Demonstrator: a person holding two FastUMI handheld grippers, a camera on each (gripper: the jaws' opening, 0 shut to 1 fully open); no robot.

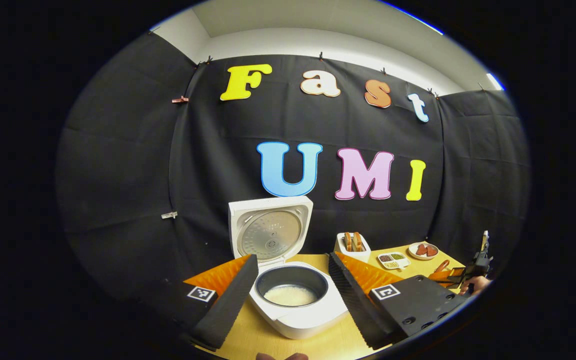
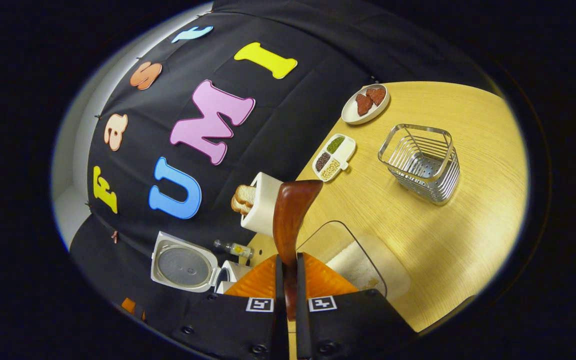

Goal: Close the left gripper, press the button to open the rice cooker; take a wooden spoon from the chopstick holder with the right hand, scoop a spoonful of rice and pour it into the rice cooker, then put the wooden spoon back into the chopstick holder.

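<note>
lid up on the rice cooker (image 1: 295, 295), rice in the pot. left gripper (image 1: 293, 287) spread wide around it. right gripper (image 2: 288, 280) pinching the wooden spoon (image 2: 292, 215), tilted, past the rice container (image 2: 355, 260), with the empty chopstick holder (image 2: 420, 162) beyond awaiting its return.

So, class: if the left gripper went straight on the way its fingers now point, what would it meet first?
Probably the rice cooker: the open left gripper points at its inner pot, lid raised behind. Depth is hard to judge.

White rice cooker (image 1: 295, 295), reddish-brown wooden spoon (image 2: 290, 210), silver wire chopstick holder (image 2: 420, 162), yellow table (image 2: 468, 210).
</note>
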